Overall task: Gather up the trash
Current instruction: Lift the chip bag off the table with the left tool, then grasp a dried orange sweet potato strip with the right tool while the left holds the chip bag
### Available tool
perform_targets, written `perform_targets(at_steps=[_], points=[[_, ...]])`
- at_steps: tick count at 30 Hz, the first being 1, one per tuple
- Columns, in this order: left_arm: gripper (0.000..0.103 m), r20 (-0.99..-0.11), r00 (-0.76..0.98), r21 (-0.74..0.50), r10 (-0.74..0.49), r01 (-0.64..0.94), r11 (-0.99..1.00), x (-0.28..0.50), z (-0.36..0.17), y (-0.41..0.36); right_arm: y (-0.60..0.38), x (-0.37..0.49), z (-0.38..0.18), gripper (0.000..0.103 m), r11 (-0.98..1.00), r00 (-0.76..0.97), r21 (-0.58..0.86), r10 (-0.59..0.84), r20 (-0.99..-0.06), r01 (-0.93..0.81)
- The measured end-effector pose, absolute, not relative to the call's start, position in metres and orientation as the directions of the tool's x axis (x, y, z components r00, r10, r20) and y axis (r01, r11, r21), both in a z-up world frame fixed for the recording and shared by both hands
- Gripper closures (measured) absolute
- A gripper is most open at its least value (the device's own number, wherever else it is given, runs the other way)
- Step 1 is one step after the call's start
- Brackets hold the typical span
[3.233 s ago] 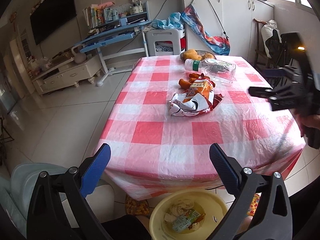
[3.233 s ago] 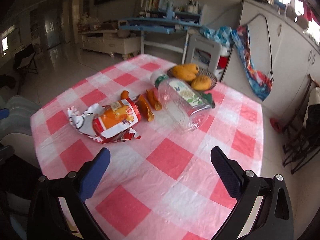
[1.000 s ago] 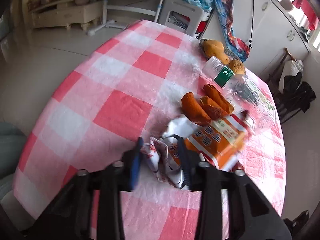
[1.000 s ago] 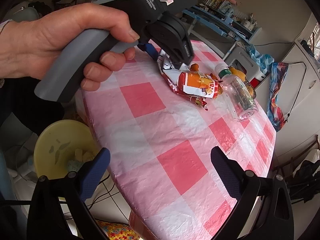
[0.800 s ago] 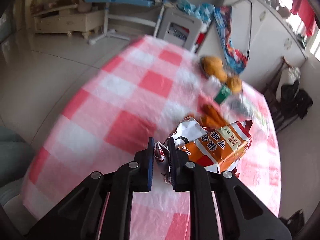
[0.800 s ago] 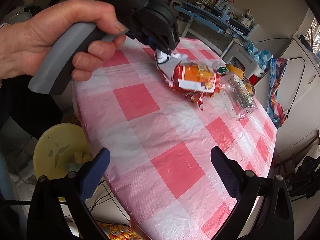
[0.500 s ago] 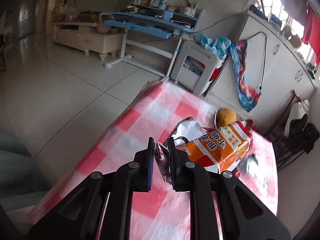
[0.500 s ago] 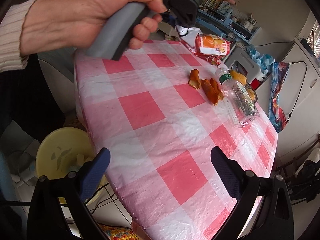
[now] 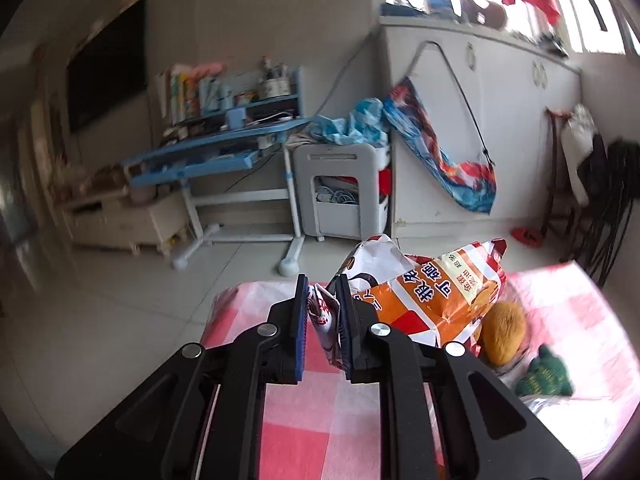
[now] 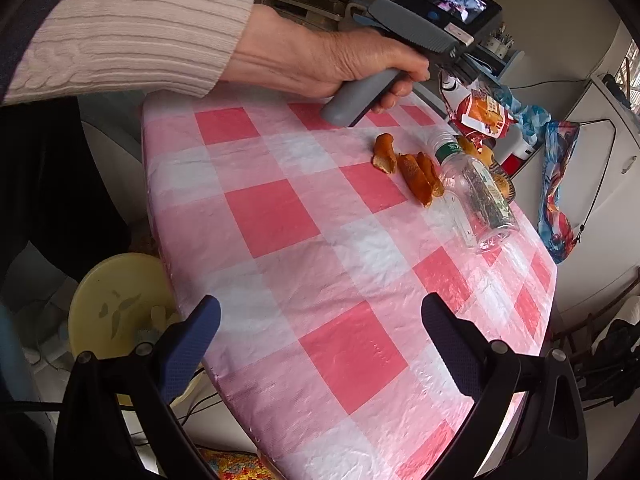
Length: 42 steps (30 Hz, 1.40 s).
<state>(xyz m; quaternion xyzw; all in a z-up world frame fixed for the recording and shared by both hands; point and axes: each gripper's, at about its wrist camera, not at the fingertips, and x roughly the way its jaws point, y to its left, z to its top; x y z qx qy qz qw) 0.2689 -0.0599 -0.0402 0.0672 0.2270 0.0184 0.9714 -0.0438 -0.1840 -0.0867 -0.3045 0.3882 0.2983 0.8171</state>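
Table (image 10: 280, 216) under a pink-and-white checked cover is carrying the loose items. Yellow bin (image 10: 116, 312) is sitting on the floor beside the table's near-left edge, scraps inside. Left gripper (image 9: 322, 312) is holding its jaws pinched on the crumpled end of the orange snack bag (image 9: 432, 300), which is hanging clear above the table's far edge. Right gripper (image 10: 320, 320) is hovering over the near edge, jaws spread wide, holding nothing. Clear plastic bottle (image 10: 476, 192) is lying on its side toward the far-right edge, orange peels (image 10: 416, 176) touching it.

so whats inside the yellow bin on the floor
In the yellow bin, a few pale scraps show on the bottom. The table edge and right gripper cover the rest.
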Motion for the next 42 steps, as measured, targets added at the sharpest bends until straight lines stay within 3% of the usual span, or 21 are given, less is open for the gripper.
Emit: perform_targets(at_steps=[3,6,12,24,28,35,37,42], points=[[0.090,-0.451,0.891,0.222,0.049,0.059,0.973,0.274,-0.059,-0.076,-0.186,-0.041,-0.091,0.006,0.639,0.514,-0.267,0.237,-0.825,-0.722],[0.090,-0.484,0.875,0.217,0.001,0.119,0.969,0.273,-0.062,-0.079,-0.185,-0.040,-0.089,0.006,0.643,0.516,-0.263,0.241,-0.822,-0.719],[0.091,-0.637,0.769,0.247,-0.055,0.271,0.931,0.262,-0.082,-0.084,-0.182,-0.044,-0.084,0.006,0.646,0.527,-0.262,0.255,-0.811,-0.717],[0.091,-0.791,0.595,0.109,-0.143,0.368,0.923,0.182,-0.088,-0.065,-0.181,-0.043,-0.078,0.006,0.670,0.518,-0.221,0.282,-0.808,-0.708],[0.091,-0.791,0.592,0.017,-0.156,0.275,0.961,0.157,-0.077,-0.044,-0.179,-0.038,-0.074,0.006,0.690,0.468,-0.117,0.345,-0.814,-0.714],[0.091,-0.734,0.664,-0.151,-0.145,0.048,0.987,0.117,-0.035,0.019,-0.165,-0.009,-0.070,0.007,0.680,0.274,0.257,0.570,-0.774,-0.687],[0.091,-0.718,0.682,-0.177,-0.137,0.010,0.984,0.100,-0.025,0.033,-0.158,0.000,-0.071,0.010,0.679,0.257,0.309,0.598,-0.759,-0.666],[0.090,-0.693,0.708,-0.246,-0.135,-0.057,0.968,0.062,-0.010,0.067,-0.133,0.018,-0.081,0.030,0.700,0.252,0.305,0.572,-0.781,-0.645]])
